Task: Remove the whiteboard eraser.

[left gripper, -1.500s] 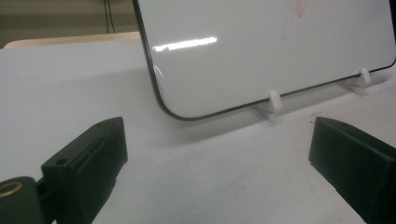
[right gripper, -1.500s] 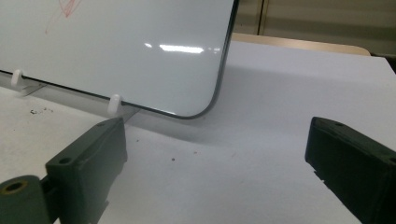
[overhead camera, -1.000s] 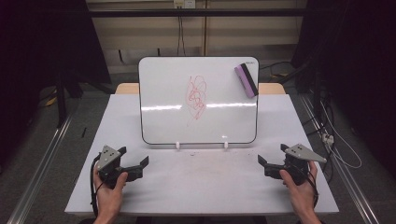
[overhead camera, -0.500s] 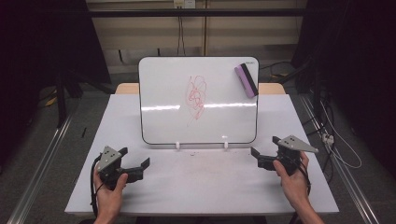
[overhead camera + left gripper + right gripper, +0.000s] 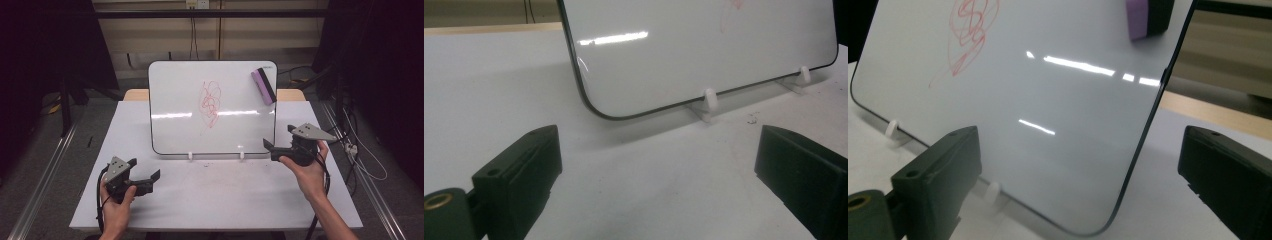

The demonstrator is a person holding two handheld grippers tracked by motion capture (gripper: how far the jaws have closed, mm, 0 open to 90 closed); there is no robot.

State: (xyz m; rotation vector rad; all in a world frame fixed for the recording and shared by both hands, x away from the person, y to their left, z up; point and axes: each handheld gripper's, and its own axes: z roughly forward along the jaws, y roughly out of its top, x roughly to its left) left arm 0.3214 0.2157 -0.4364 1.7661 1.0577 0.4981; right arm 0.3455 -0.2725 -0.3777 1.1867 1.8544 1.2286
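Hovering near whiteboard [image 5: 212, 107] lower right corner, right gripper [image 5: 274, 149] jaws spread, empty; left gripper [image 5: 150, 178] agape on table [image 5: 215, 195]; eraser [image 5: 263, 86] top right.

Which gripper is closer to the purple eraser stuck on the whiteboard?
The right gripper. It is raised by the board's lower right corner, below the eraser. The left gripper sits low, far across the table.

High view looks down; gripper views share the whiteboard [image 5: 212, 112] close up.
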